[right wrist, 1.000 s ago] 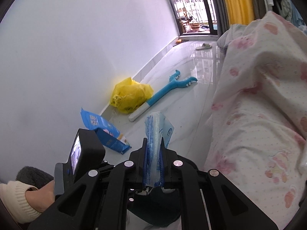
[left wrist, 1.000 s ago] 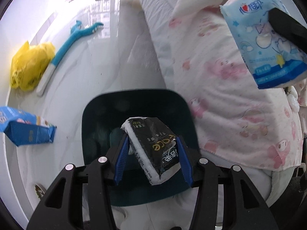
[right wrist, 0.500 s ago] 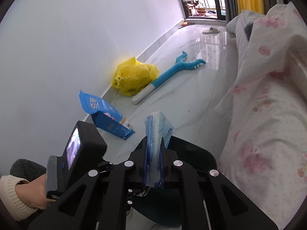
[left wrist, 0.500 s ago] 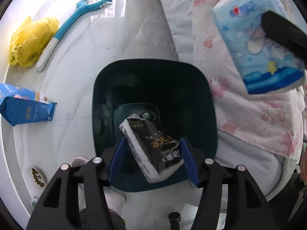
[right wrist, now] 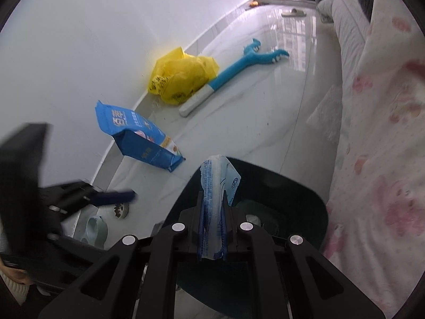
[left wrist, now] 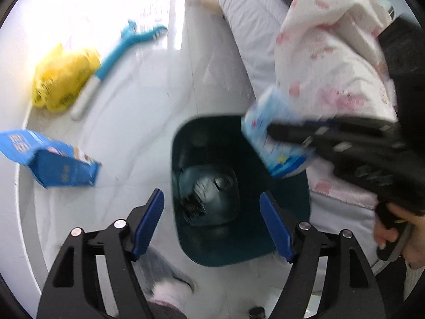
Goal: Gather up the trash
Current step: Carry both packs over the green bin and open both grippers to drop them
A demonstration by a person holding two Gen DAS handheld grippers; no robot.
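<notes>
Trouble could come if we let go early, since our right gripper (right wrist: 212, 228) clamps the tissue pack (right wrist: 216, 202) only above the bin's (left wrist: 292, 244) right rim, while our left gripper (left wrist: 212, 228) hangs spread and empty over the black packet (left wrist: 198, 202) inside.
</notes>
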